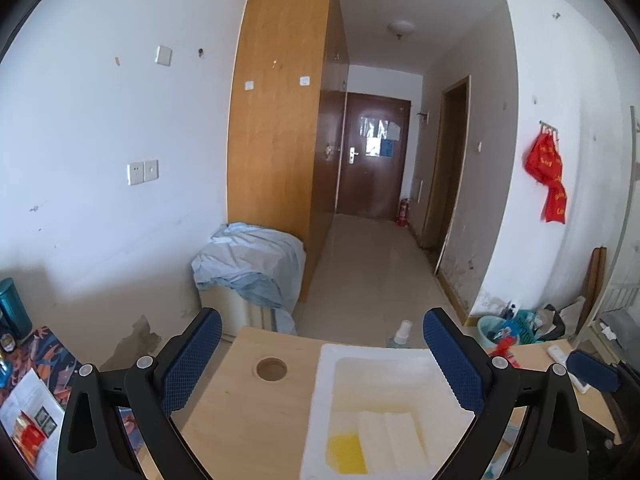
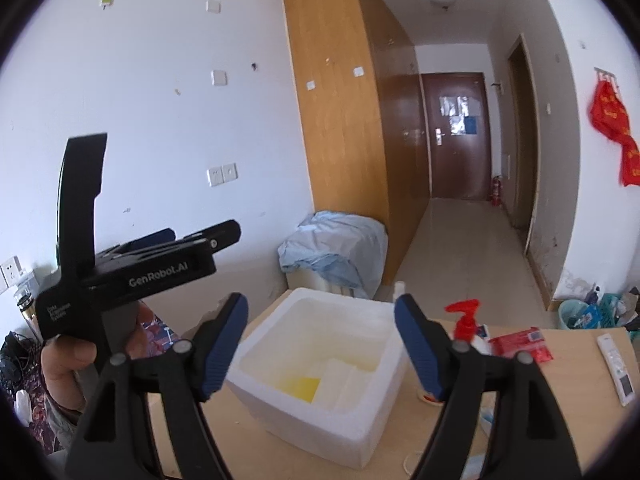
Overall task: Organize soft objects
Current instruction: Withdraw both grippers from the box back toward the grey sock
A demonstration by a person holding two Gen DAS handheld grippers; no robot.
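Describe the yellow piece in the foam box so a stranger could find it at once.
Start at the wooden table and find the white foam box standing on it. Look down to the box's floor: the yellow piece lies flat beside some white pieces. It is the only coloured thing in there.

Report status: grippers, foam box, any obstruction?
Both grippers, left and right, open, empty. Foam box holds yellow and white pads. Nothing blocking.

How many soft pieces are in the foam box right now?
3 visible: a yellow piece at the bottom's near-left, and two white pieces side by side to its right. The box walls hide part of the bottom, so more may be there.
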